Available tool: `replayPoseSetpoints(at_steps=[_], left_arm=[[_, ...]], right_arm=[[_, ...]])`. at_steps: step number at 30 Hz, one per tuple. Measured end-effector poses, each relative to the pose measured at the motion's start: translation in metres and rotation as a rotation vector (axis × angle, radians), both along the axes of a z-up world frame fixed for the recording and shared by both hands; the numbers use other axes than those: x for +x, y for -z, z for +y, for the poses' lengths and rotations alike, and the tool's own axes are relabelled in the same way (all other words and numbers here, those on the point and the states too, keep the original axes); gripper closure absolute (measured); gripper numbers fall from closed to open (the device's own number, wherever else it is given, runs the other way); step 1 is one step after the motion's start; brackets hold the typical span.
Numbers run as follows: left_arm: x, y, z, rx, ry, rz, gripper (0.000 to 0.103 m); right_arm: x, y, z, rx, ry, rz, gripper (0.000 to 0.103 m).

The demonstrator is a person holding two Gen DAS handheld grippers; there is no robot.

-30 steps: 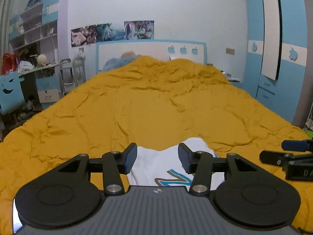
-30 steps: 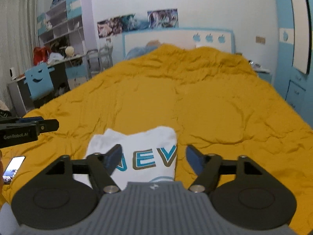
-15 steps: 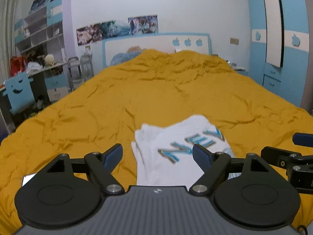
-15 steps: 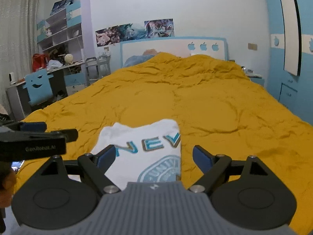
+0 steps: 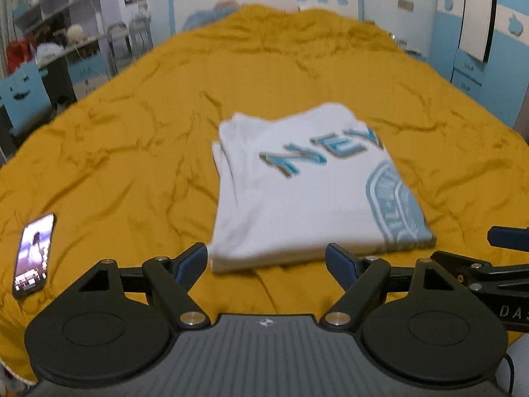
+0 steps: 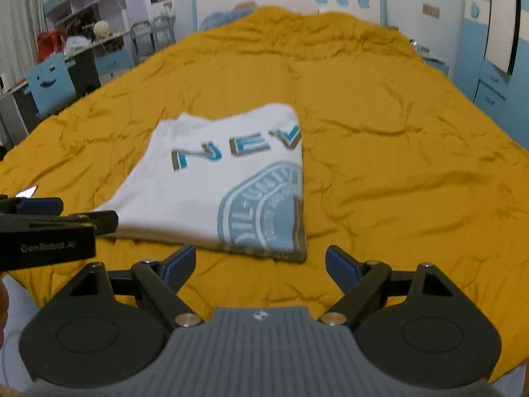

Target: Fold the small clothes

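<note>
Now both grippers had dipped lower than a second before, and more of the folded white shirt showed. The left gripper had spread its fingers wider; the right gripper too. Both were released, holding nothing. The shirt lay flat on the yellow bed, just past the fingertips, its long side running away from them.

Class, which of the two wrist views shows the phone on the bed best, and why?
The left wrist view: the phone lies whole on the yellow bedspread, screen lit. The right wrist view catches only a corner of it behind the left gripper.
</note>
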State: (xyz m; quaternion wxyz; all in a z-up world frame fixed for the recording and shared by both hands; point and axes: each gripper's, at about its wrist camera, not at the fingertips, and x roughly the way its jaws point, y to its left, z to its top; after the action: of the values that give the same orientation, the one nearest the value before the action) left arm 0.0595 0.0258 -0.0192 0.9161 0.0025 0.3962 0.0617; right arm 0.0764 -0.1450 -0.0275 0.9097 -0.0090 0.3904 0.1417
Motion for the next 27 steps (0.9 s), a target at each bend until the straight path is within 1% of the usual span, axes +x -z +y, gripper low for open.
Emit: replayPoseSetpoints(at_steps=[2,5,27], left_arm=[[-0.002,0.003,-0.001,-0.007,0.000,0.020,0.008],[-0.004,0.003,-0.002,-0.005,0.003,0.019,0.008],[-0.007,-0.004,0.000,0.005,0.004,-0.003,0.008]], right_arm=[[0.000,0.004,0.003,-0.007,-0.018,0.024,0.022],[-0.001,0.006,0.006,-0.012,-0.034,0.037,0.022],[-0.007,-0.003,0.004,-0.009,-0.037,-0.005,0.022]])
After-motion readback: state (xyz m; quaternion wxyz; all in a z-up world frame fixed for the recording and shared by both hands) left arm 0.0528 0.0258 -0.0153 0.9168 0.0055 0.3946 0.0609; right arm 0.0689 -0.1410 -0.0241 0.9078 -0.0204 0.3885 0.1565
